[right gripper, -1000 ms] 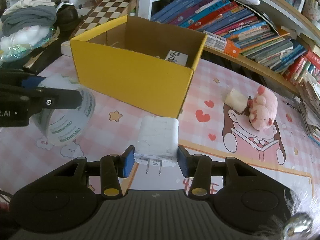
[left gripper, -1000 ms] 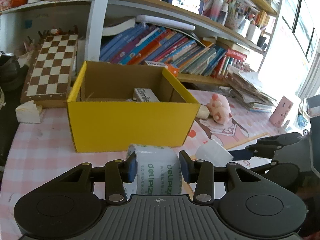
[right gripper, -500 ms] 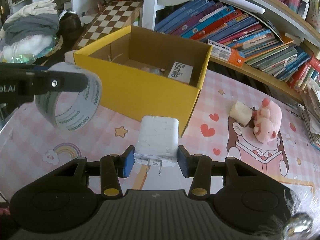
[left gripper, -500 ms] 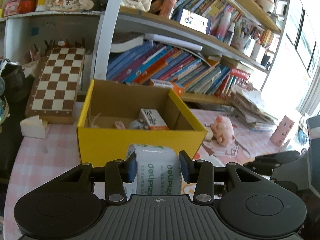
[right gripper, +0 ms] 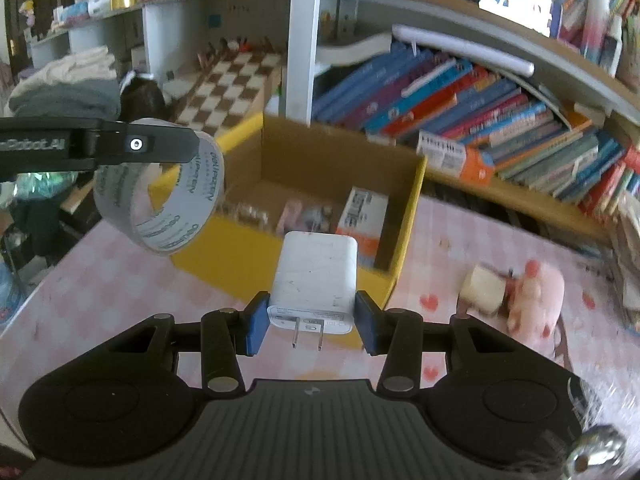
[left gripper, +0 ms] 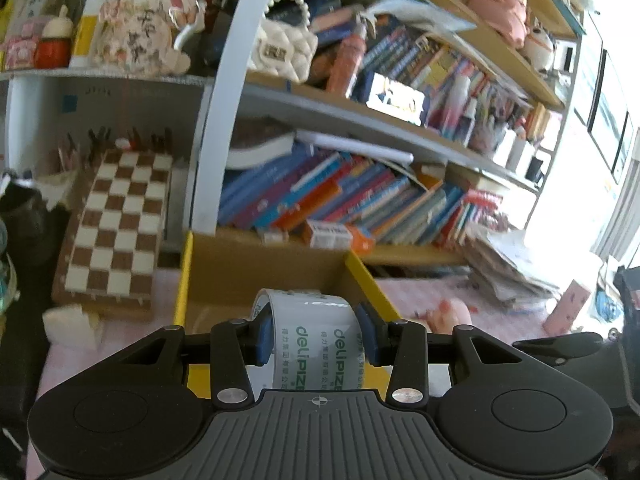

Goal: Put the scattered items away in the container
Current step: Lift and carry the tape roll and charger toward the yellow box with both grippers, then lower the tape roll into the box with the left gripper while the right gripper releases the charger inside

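Pink checked tablecloth [right gripper: 100,292] with cartoon print, smooth and flat, carries the yellow open-topped cardboard box [right gripper: 416,184]. Box has plain brown inner walls and already holds several small items, among them a white-and-orange carton; the rest are blurred.

Left gripper [left gripper: 316,334]: blue pads closed partway across the width of a roll of clear packing tape with green lettering [left gripper: 316,340], glossy and hollow. The right wrist view shows the same roll [right gripper: 160,200] held clear of the table, just in front of the box's near-left corner. Gripping across the width probably stops the ring from rolling free.

Right gripper [right gripper: 311,326]: pads closed partway on the flat sides of a white rounded-cube plastic plug adapter [right gripper: 316,280], metal prongs pointing back toward the camera. Hard, smooth sides suit a pinch. It hangs in front of the box's near wall, not yet over the opening.

Judgement: both items are raised for a drop into the box.

Left on the cloth: pink plush pig [right gripper: 536,296], soft and rounded, touching a pale cream block [right gripper: 480,292].
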Available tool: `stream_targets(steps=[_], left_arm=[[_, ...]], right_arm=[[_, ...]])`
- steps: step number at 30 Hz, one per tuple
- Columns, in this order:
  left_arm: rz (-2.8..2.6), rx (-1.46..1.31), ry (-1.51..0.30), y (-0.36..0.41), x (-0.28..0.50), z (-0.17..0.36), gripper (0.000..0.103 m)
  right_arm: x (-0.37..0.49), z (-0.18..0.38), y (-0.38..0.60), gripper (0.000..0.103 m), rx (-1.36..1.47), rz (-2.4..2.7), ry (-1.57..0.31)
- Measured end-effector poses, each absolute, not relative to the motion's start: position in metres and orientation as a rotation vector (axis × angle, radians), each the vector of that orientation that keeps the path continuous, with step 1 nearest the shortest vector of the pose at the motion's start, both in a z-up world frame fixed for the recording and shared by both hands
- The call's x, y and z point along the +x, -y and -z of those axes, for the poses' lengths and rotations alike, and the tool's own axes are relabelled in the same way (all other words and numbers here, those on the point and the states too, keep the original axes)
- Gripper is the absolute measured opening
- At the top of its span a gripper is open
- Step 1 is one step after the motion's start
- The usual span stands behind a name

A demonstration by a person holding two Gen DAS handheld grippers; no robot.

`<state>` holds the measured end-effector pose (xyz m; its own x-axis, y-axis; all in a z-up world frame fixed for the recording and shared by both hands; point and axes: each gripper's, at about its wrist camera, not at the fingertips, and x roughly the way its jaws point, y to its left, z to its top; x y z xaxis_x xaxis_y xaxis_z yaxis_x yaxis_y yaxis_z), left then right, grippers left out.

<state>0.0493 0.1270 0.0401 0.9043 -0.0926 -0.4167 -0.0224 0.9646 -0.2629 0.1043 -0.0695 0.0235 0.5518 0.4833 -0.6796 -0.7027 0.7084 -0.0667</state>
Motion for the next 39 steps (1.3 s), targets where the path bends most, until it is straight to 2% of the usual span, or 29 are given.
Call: stream_targets(steps=[10, 39], left_arm=[[-0.026, -0.252, -0.410, -0.147, 0.090, -0.041, 0.041], [-0.046, -0.201, -0.634, -0.164, 0.148, 0.031, 0.041]], right_arm=[[0.137, -0.037, 0.041, 0.043, -0.403, -0.730, -0.621], [0.222, 0.002, -0.037, 0.043, -0.535, -0.778, -0.679]])
